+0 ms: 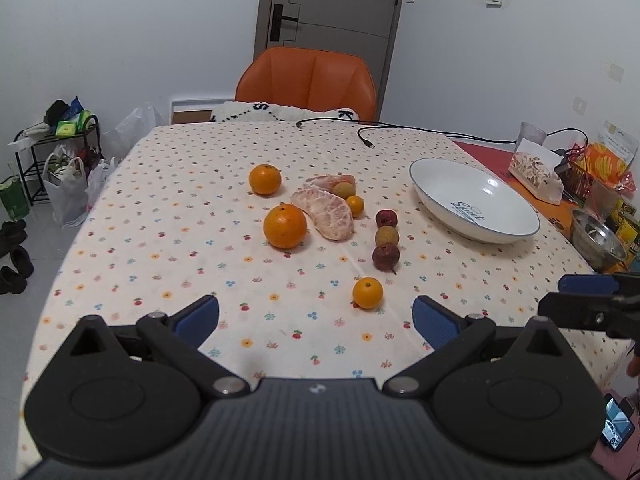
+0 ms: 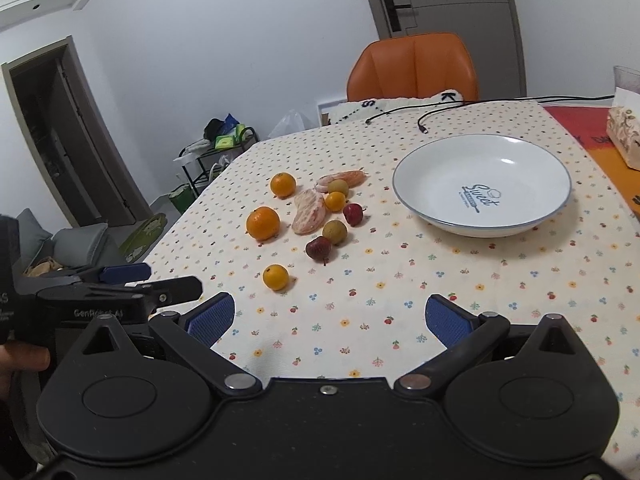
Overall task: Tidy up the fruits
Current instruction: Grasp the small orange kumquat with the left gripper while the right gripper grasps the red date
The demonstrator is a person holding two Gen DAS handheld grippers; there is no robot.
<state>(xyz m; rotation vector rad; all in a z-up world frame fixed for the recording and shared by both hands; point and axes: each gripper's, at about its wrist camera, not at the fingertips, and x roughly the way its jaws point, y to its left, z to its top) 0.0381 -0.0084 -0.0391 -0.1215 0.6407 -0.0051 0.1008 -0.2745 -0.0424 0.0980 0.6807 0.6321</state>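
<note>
Both tools are spread wide and hold nothing: the left tool and right tool hover above the near worktop. All fruit lies loose on the cloth; the white bowl is empty. The small orange fruit sits nearest, just ahead of the left tool. Recommended: centre the fingers on it, close gently, lift clear. The dark red fruit lies close behind; avoid nudging it. A black cable crosses the far edge.
</note>
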